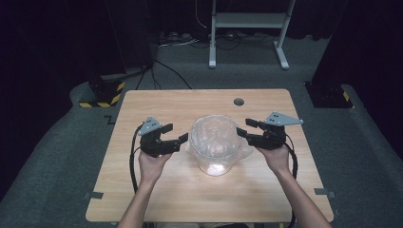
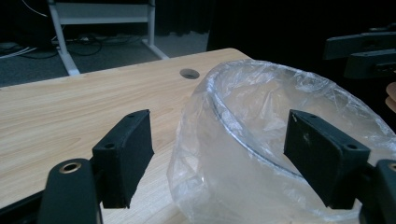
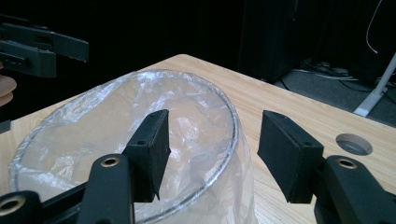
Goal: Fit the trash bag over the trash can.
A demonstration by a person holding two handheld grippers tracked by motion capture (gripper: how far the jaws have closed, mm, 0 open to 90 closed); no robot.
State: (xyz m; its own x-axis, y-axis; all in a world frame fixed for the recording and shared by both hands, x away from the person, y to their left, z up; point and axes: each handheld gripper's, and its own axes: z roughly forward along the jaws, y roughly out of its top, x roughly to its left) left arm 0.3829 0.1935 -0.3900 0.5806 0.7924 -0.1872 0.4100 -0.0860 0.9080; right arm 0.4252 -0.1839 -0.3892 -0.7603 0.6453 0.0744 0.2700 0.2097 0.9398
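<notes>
The left gripper (image 1: 177,134) stands wide open with nothing between its pads; just off its tips, toward the middle of the table (image 1: 142,199), sits a clear round container (image 1: 216,161) lined with a thin plastic bag (image 1: 214,135). In the left gripper view the rim of the container (image 2: 243,140) and the bag's film (image 2: 261,93) lie straight ahead between the two jaws, yet neither pad presses on them. On the far side of the container the right gripper (image 1: 247,127) is also spread wide and holds nothing; in the right gripper view its near jaw hangs over the mouth of the bag (image 3: 116,126) and its other jaw sits outside the rim (image 3: 231,126), so the wall runs between them untouched.

As a judgement, the bag seems already seated: its edge is folded out over the rim and drapes down the outer wall. What is left looks like pinching the film on both sides, whether to smooth it or lift it out; no grip is taken yet.

The bag is crinkled, glossy and see-through, loose at the base, and looks empty. It will likely slip and bunch when pinched.
</notes>
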